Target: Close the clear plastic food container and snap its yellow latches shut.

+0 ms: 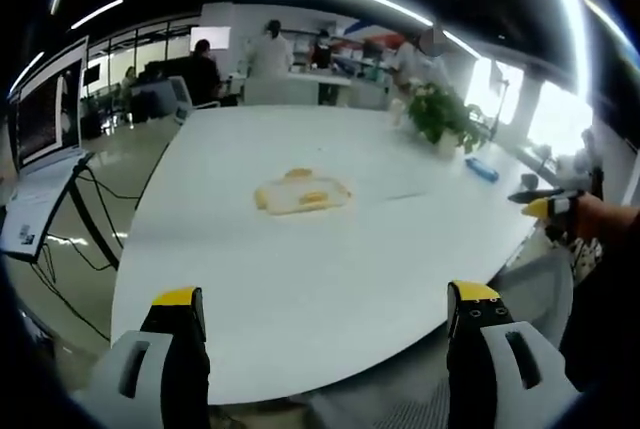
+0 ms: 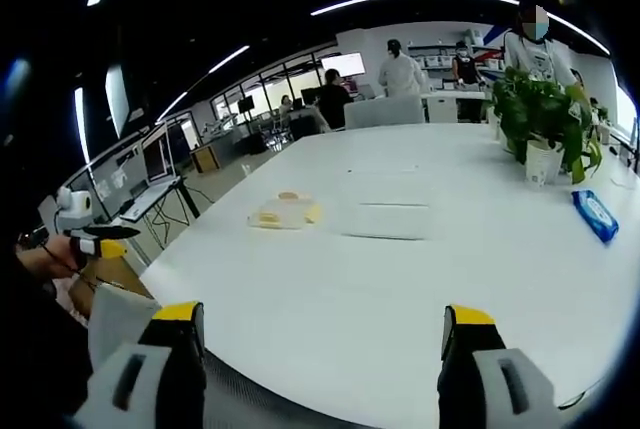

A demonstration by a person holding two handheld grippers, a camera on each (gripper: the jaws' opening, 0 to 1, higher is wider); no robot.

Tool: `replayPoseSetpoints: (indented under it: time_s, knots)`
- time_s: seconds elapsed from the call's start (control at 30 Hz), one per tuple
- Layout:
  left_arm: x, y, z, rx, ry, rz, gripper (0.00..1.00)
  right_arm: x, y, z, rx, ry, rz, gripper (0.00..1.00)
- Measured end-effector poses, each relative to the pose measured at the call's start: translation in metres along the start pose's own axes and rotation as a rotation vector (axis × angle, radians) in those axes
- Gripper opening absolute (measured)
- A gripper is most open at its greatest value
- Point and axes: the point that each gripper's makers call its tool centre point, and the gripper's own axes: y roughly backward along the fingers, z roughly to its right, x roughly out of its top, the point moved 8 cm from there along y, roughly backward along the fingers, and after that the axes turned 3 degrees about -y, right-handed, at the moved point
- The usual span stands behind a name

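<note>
Left gripper [image 1: 325, 309]: the jaws stand wide apart with nothing between them. Each jaw is grey with a yellow tip. They are held off the near edge of the white tabletop [image 1: 300, 279], level with it and pointing across it.

Ahead of the left jaws, slightly toward the left jaw and well apart from both, the clear plastic food container [image 1: 301, 192] lies on the tabletop. Yellow parts show through it; whether the lid is on and how the latches stand cannot be told at this size.

Past the right jaw, at the view's right edge, a hand [image 1: 600, 217] holds the right gripper off the side of the tabletop. Its yellow tip points inward.

Right gripper [image 2: 318, 319]: the jaws stand equally wide apart, empty, and hang off the tabletop's near edge. The container [image 2: 285, 211] lies ahead of the left jaw, well apart. A clear flat piece [image 2: 388, 219] lies near it, ahead between the jaws.

Further out beyond the right jaw stand a potted plant [image 2: 540, 119] and a blue packet [image 2: 595, 215]; its printing is too small to read. At the far left, a hand holds the left gripper beside a computer stand [image 2: 150, 184].

No legible brand or label appears in either view. Several people [image 2: 400, 74] stand at the far end of the room.
</note>
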Motion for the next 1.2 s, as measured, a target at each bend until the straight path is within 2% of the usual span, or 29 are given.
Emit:
replayPoseSetpoints:
  time_s: [0.03, 0.07, 0.17, 0.37, 0.53, 0.67, 1.2]
  knots:
    - [0.001, 0.003, -0.007, 0.031, 0.025, 0.005, 0.99, -0.001, 0.0, 0.0, 0.0, -0.001, 0.0, 1.0]
    - [0.003, 0.006, -0.012, 0.028, 0.033, 0.035, 0.99, -0.002, 0.0, 0.0, -0.001, -0.001, -0.008, 1.0]
    - [0.003, 0.008, -0.017, 0.043, 0.04, 0.04, 0.99, -0.001, -0.001, -0.001, -0.001, 0.004, -0.01, 1.0]
    - [-0.001, 0.0, -0.004, 0.025, 0.031, 0.014, 0.99, 0.001, -0.004, -0.003, 0.002, -0.002, -0.006, 1.0]
    - [-0.001, -0.005, 0.005, 0.006, 0.037, 0.039, 0.99, 0.001, -0.003, -0.004, 0.005, 0.015, -0.039, 1.0]
    - [-0.005, -0.008, 0.008, -0.003, 0.036, 0.037, 0.99, 0.009, -0.003, -0.002, -0.002, 0.03, -0.035, 1.0]
    - [-0.003, -0.008, -0.003, 0.002, 0.014, 0.037, 0.99, 0.015, -0.014, -0.013, 0.018, 0.071, -0.044, 1.0]
